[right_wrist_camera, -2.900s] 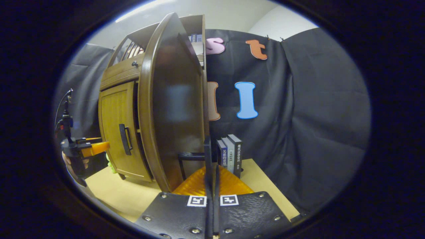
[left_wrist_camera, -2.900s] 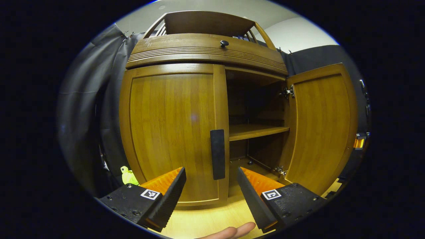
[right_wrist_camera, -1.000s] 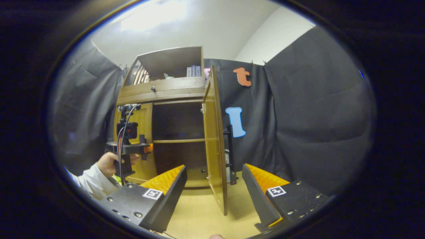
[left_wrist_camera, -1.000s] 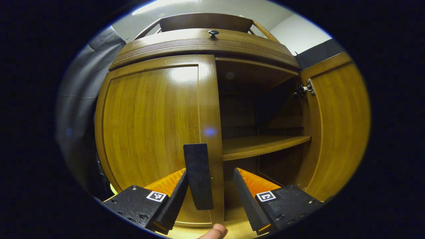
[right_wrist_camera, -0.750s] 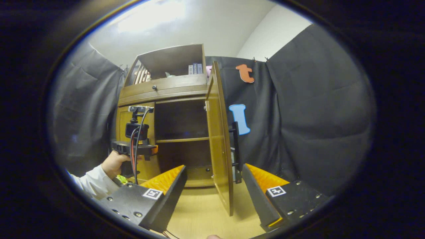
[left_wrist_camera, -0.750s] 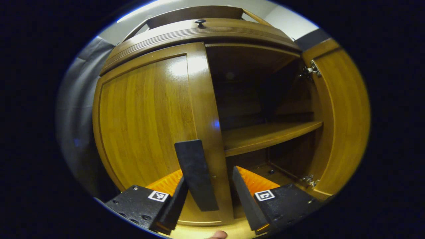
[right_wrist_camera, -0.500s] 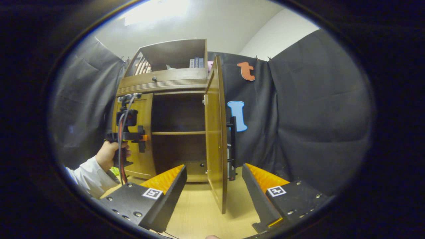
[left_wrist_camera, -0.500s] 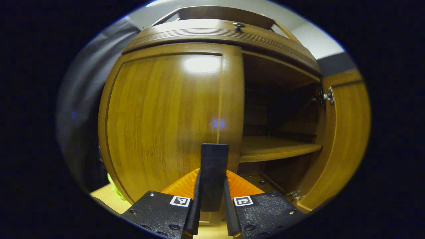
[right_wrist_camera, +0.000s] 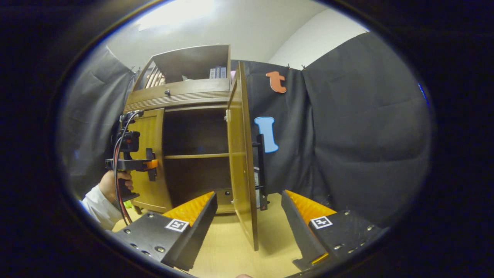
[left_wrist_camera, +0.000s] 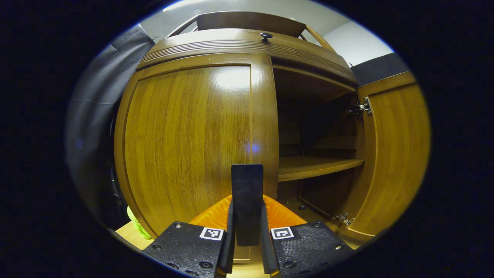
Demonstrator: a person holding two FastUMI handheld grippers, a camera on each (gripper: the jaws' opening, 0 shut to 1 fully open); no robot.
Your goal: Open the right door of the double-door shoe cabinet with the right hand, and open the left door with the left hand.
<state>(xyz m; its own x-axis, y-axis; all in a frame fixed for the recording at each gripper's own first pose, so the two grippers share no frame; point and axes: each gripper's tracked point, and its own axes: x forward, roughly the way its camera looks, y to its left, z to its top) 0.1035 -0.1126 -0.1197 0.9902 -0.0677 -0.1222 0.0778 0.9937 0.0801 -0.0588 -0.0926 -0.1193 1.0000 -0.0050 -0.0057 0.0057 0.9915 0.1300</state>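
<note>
Booth interior: black cloth wall (right_wrist_camera: 362,127) hung in folds behind and to either side, a pale ceiling (right_wrist_camera: 231,27) with a bright light patch above it, and a light wooden counter (right_wrist_camera: 227,251) below, evenly lit.

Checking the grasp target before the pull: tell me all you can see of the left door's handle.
The left door handle is a dark, matte, flat upright bar, plastic or painted by the look of it. It sits near the free edge of the closed left door, around mid-height. The left gripper has its jaws shut on the lower part, one pad on each side; the top stands clear above them. In the right gripper view the gripper meets it side-on. Its mounts are hidden.
</note>
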